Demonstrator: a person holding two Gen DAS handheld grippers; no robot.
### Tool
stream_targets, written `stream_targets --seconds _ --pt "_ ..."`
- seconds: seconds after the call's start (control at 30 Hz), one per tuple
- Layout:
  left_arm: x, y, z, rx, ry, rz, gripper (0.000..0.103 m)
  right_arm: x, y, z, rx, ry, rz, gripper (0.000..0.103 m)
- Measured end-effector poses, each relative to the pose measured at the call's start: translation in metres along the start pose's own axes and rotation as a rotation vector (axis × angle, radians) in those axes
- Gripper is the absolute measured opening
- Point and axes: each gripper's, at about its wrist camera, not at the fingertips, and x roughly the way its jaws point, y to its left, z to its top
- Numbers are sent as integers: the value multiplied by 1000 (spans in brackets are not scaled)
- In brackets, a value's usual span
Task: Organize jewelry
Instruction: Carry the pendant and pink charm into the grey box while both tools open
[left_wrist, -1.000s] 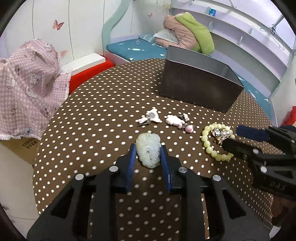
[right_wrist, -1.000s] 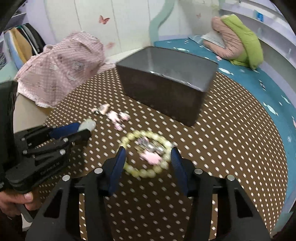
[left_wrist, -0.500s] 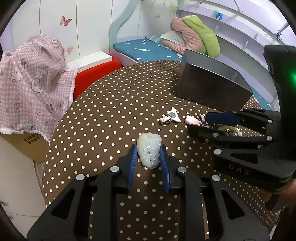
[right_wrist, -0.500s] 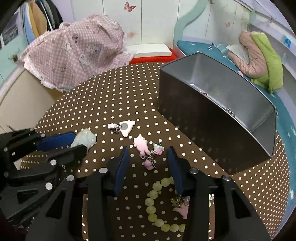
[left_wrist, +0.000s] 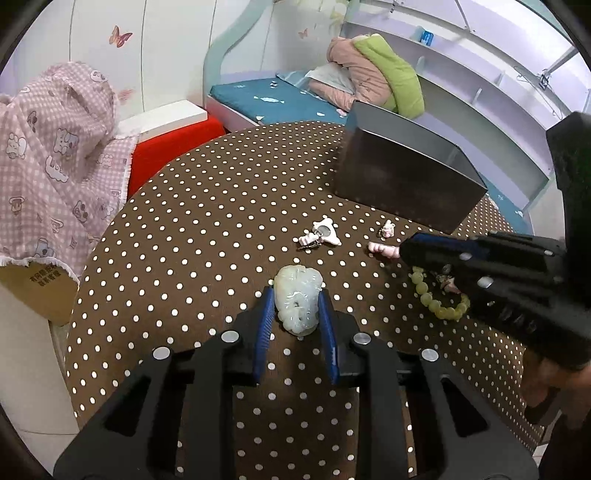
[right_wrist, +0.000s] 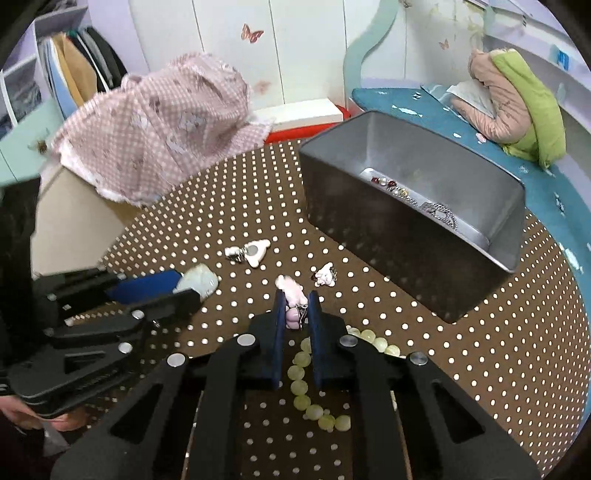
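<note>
My left gripper (left_wrist: 295, 292) is shut on a pale green carved jade pendant (left_wrist: 298, 306), held low over the brown polka-dot table (left_wrist: 192, 236). In the right wrist view that gripper (right_wrist: 186, 290) comes in from the left with the pendant (right_wrist: 202, 282) at its tips. My right gripper (right_wrist: 297, 297) is shut on a pink charm (right_wrist: 291, 288) with a metal clasp. From the left wrist view its dark fingers (left_wrist: 436, 251) reach in from the right, the charm (left_wrist: 384, 249) sticking out. A green bead bracelet (right_wrist: 303, 384) lies under the right gripper.
An open metal box (right_wrist: 388, 236) stands behind the charms, some jewelry (right_wrist: 391, 184) on its floor. A white bear charm (right_wrist: 255, 253) and a small pink-white charm (right_wrist: 325, 277) lie loose before it. Pink checked cloth (left_wrist: 55, 155) hangs beyond the table's left edge.
My right gripper has left the bead bracelet, moved forward to the pink charm and shut on it. The left gripper has kept still with the jade pendant.
</note>
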Motion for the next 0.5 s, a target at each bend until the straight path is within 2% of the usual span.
stream_targets --seconds 0.23,0.5 --pt "-17 -5 3 14 -35 2 23 -26 0 9 14 -52 39 11" --pt "-21 -10 4 25 -43 4 22 -39 -4 11 17 -74 38 11"
